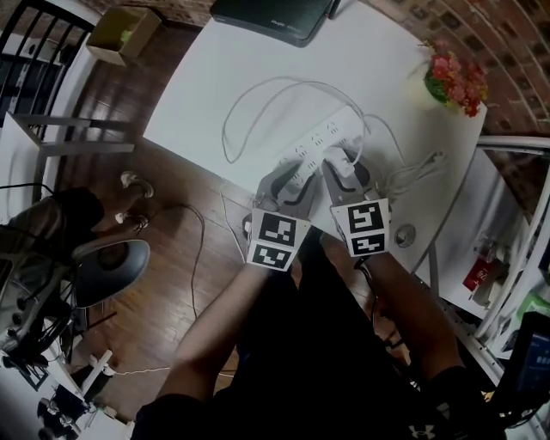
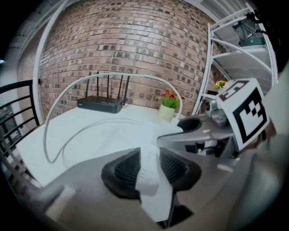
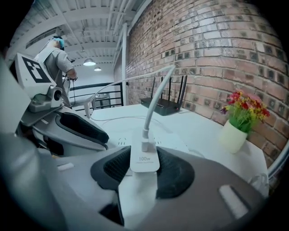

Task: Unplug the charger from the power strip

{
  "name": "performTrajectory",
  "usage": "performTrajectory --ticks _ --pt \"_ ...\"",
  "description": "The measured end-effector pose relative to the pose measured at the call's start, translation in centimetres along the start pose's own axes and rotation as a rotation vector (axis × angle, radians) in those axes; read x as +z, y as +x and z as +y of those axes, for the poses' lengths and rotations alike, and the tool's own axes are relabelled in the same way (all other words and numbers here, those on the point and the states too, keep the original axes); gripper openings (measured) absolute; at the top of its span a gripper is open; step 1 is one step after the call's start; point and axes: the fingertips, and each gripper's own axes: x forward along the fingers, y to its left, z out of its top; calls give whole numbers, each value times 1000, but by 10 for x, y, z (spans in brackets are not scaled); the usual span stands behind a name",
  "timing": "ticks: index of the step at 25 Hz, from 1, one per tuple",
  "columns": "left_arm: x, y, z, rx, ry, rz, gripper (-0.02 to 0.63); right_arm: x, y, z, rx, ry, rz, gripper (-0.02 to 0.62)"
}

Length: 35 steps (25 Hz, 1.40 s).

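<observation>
A white power strip [image 1: 331, 136] lies on the white table [image 1: 215, 77], and a white charger [image 3: 144, 158] marked 100w is plugged into its near end. The charger's cable [image 3: 156, 97] arcs up and away. My right gripper [image 3: 144, 170] is shut on the charger, with a pad against each side. In the head view the right gripper [image 1: 345, 172] sits at the strip's near end. My left gripper [image 2: 149, 168] straddles the strip [image 2: 151, 185] just beside it, its jaws open and the pads flanking the strip's sides. The left gripper [image 1: 290, 176] shows close to the right one.
A black router [image 1: 271, 17] sits at the table's far edge. A flower pot [image 1: 451, 82] stands at the far right corner. Loose white cable [image 1: 249, 107] loops over the table. A metal shelf rack [image 2: 235, 49] stands on the right, and a chair [image 1: 107, 266] and a cardboard box [image 1: 125, 30] on the floor to the left.
</observation>
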Motion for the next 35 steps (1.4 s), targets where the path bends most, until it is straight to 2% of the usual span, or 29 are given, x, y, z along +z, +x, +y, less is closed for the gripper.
performTrajectory --ticks 1,6,13,15,17,23,28,33,35 --pt "-2 2 0 3 2 6 135 2 0 0 0 -6 -5 149" --pt "6 7 -1 18 9 1 146 1 -1 0 13 -6 -8 144" --pt "-7 27 1 29 152 123 140 2 -1 2 12 -13 0 143" --pt "-8 29 -2 35 217 132 141 2 -1 1 10 -8 -2 143" --pt "-8 29 -4 41 245 124 140 3 -2 0 4 -4 -6 143" --pt "-8 30 -3 36 231 146 141 5 -3 0 -6 -5 -13 143" --pt "-9 32 -2 33 221 162 141 26 -16 4 -1 -36 -83 143" --pt "-10 31 0 29 186 174 141 20 -24 -1 14 38 -75 143" --pt "-6 27 1 31 154 155 143 21 -29 -6 11 83 -81 143"
